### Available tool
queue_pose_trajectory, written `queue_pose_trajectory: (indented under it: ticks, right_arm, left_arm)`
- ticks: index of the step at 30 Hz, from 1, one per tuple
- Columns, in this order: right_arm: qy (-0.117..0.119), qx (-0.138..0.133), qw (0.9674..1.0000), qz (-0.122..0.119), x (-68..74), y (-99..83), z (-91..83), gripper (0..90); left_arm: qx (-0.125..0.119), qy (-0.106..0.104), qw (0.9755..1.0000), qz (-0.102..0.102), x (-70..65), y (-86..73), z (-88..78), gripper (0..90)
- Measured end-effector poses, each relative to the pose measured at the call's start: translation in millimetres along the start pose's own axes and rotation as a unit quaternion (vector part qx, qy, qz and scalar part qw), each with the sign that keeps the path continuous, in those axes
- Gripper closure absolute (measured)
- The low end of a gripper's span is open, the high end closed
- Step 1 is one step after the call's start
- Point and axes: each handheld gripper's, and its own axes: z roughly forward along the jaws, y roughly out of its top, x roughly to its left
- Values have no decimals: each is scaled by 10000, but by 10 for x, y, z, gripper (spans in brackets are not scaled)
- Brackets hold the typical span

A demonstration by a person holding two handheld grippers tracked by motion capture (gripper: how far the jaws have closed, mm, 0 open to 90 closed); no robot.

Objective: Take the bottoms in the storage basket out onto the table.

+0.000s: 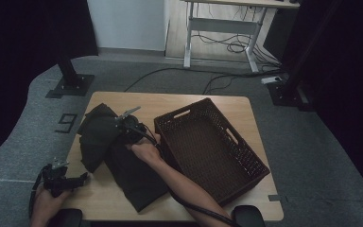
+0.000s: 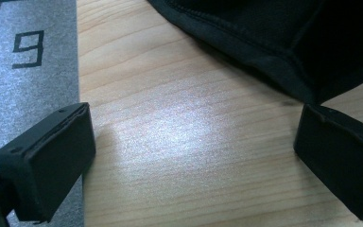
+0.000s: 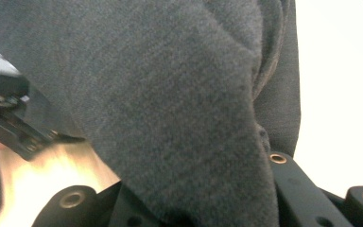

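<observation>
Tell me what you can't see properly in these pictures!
- Right gripper jaw tips: in the right gripper view the dark cloth drapes over them.
- Table under the cloth: covered, high view.
- Left gripper: its far jaw is cut off by the picture's edge in the left gripper view.
- Basket weave: too dim and small, high view.
</observation>
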Motion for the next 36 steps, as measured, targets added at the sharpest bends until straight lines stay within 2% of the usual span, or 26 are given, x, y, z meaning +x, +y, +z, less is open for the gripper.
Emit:
queue_pose_trajectory:
  ticks: [4,8,14,24,31,36]
  right_arm:
    - [-72,218,9997,17,-53,-76,78,656]
    - [-45,327,9994,106,-135,-132,102,507]
    - [41,146,9998,163,-192,-107,13,360]
    - [202,35,9997,-101,-154,-66,-121,321]
    - [322,-102,9992,-198,-170,-10,-296,325]
    - [323,-183,9989,-281,-163,11,-429,330]
  left_arm:
    - [3,1,10000,-3,-2,1,0,0]
    - [-6,7,10000,-11,-7,3,3,0]
    - [-5,8,10000,-17,-10,4,5,0]
    - [-12,10,10000,-16,-13,3,6,0]
    - [-6,8,10000,-14,-13,4,5,0]
    - [-6,12,10000,-13,-13,4,5,0]
